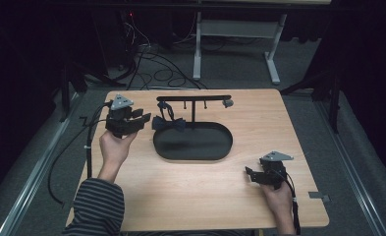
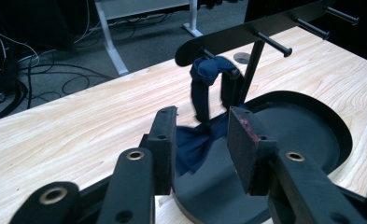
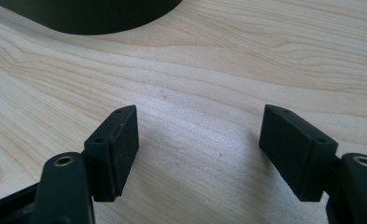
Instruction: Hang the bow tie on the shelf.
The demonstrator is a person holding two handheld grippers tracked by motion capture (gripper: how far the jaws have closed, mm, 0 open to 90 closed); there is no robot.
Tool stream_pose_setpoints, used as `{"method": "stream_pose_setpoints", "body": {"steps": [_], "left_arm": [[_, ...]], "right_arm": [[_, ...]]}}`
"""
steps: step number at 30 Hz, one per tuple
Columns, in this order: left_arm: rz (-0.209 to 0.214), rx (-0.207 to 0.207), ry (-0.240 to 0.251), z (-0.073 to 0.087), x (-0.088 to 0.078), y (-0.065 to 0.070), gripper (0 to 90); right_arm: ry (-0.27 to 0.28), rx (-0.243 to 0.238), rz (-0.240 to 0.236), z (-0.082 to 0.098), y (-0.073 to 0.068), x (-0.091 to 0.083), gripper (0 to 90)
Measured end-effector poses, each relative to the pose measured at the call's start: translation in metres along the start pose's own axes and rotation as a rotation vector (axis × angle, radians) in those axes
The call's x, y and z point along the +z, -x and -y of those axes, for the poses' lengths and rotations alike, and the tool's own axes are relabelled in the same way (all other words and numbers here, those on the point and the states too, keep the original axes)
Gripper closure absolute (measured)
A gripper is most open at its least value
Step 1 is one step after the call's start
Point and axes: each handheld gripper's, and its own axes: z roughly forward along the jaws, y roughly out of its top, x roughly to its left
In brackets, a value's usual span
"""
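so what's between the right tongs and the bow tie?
In the high view, bare table and the black oval tray of the stand lie between the right tongs and the bow tie.

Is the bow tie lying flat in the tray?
No, the bow tie hangs by its strap from a peg of the rack above the tray.

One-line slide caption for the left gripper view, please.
Left gripper, jaws open, faces a navy bow tie hanging by its strap from the black rack.
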Motion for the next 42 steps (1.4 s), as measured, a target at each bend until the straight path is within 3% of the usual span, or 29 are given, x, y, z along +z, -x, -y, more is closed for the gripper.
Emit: {"method": "stream_pose_setpoints", "body": {"steps": [20, 42], "left_arm": [[-0.024, -0.014, 0.013, 0.021, -0.034, -0.005, 56.2], [-0.024, -0.016, 0.024, 0.040, -0.055, -0.002, 54.6]], "right_arm": [[-0.001, -0.006, 0.005, 0.000, 0.000, 0.000, 29.8], [-0.001, -0.006, 0.005, 0.000, -0.001, 0.000, 29.8]]}}
